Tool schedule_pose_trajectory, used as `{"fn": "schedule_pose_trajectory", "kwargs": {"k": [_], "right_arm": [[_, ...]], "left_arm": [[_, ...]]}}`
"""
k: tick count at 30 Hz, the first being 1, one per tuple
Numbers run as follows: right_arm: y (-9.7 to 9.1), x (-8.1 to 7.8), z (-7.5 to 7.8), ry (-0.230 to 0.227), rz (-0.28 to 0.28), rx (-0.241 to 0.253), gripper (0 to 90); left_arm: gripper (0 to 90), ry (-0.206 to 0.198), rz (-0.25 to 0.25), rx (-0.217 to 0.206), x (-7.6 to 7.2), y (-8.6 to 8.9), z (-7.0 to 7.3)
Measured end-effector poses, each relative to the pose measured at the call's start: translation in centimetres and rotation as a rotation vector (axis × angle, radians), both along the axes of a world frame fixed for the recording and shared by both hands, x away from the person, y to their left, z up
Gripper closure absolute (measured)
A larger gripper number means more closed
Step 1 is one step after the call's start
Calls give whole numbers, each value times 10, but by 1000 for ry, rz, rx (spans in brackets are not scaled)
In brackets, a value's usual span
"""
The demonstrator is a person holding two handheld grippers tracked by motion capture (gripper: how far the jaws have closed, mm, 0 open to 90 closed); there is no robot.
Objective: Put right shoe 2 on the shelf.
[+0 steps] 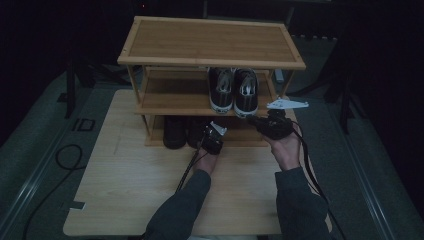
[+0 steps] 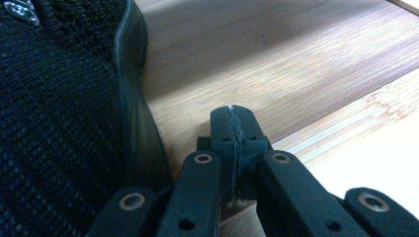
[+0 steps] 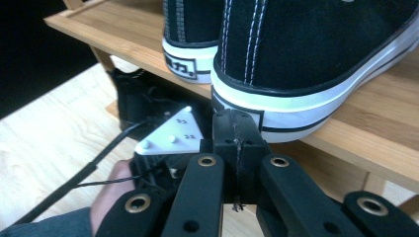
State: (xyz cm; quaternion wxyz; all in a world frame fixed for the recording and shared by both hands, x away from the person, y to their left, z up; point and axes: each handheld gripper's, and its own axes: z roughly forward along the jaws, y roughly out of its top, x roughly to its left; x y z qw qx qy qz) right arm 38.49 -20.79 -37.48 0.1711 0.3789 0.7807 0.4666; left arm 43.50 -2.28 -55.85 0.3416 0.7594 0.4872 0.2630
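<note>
A three-tier bamboo shoe rack [image 1: 210, 40] stands at the table's far side. A pair of black canvas sneakers with white soles [image 1: 233, 90] sits on its middle shelf, heels toward me. A pair of dark shoes [image 1: 175, 131] rests on the bottom shelf. My left gripper [image 1: 213, 138] is shut and empty at the bottom shelf, just right of a black mesh shoe [image 2: 59, 108]. My right gripper [image 1: 259, 120] is shut and empty, its tip right at the heel of the right sneaker [image 3: 316, 54]. The left sneaker's heel [image 3: 190, 37] stands beside it.
The rack's top shelf is bare. The light wooden table [image 1: 130, 190] has open surface in front of the rack. A black cable [image 1: 65, 160] loops on the grey floor at the left. Dark stands flank the table at both sides.
</note>
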Motion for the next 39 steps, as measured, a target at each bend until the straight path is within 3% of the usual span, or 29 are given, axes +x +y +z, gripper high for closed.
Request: {"fn": "schedule_pose_trajectory", "kwargs": {"k": [26,39], "right_arm": [[9,14,-7,22,-11,-11,900],[10,15,-8,8,-19,-23,900]], "left_arm": [[894,5,-2,6,0,1,0],[894,5,-2,4,0,1,0]]}}
